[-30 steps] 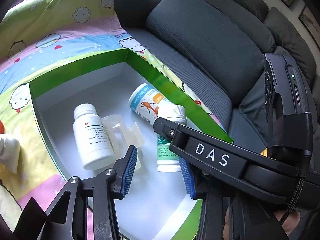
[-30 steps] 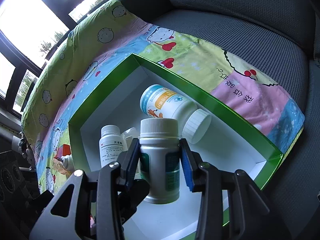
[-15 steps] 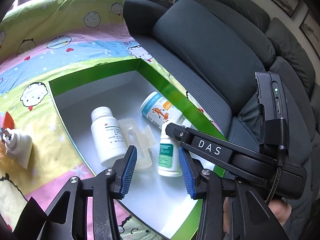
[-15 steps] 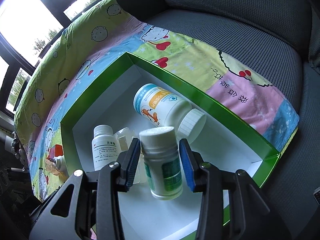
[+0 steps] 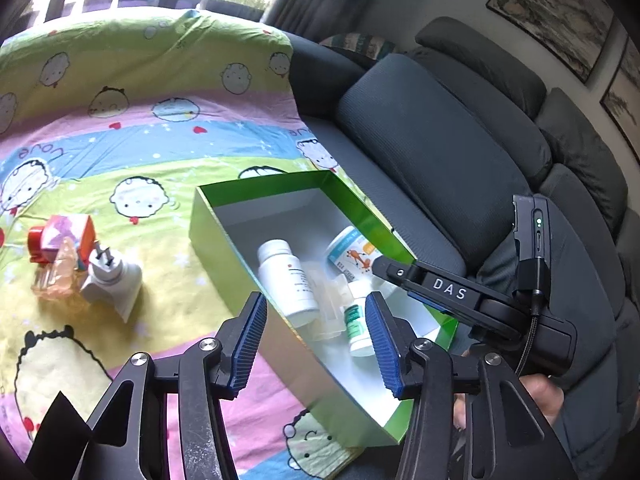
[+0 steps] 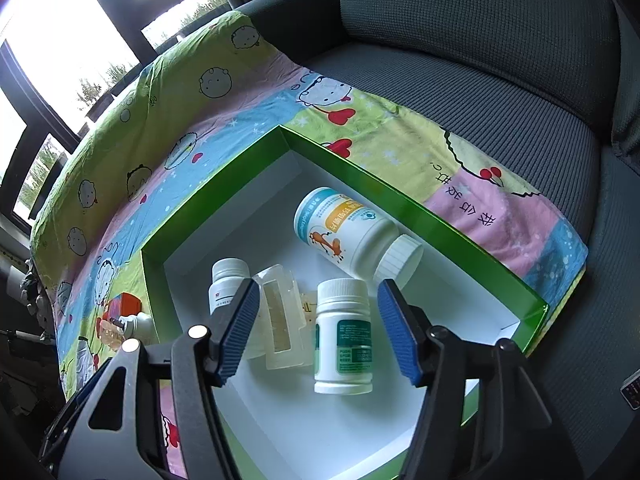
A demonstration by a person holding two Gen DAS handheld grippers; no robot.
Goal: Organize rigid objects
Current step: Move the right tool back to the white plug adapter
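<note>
Small white bottle with a green label (image 6: 344,336): inside the green box (image 6: 436,224), on its white floor, between the blue fingers (image 6: 236,328) of the right gripper (image 6: 318,334). Not touched by either pad; a gap on both sides. Fingers spreading apart right now, nothing pinched.

Also in the box: a bigger white bottle with an orange and blue label (image 6: 352,232), lying on its side by the far wall, cap close to the small bottle. A plain white bottle (image 6: 226,280) on the left, lying down. A clear plastic case (image 6: 280,316) between that one and the small bottle.

Left gripper (image 5: 316,344) up above the near edge of the box, fingers (image 5: 248,344) opening too, holding nothing. Right gripper (image 5: 448,292) seen past it, reaching into the box.

Box on a bright cartoon blanket (image 5: 132,128) spread over a dark grey sofa (image 5: 440,152). Out on the blanket, well apart from the box: a white plug (image 5: 114,280), an orange and pink toy block (image 5: 60,240) and a small clear bottle (image 5: 56,276), all close together.
</note>
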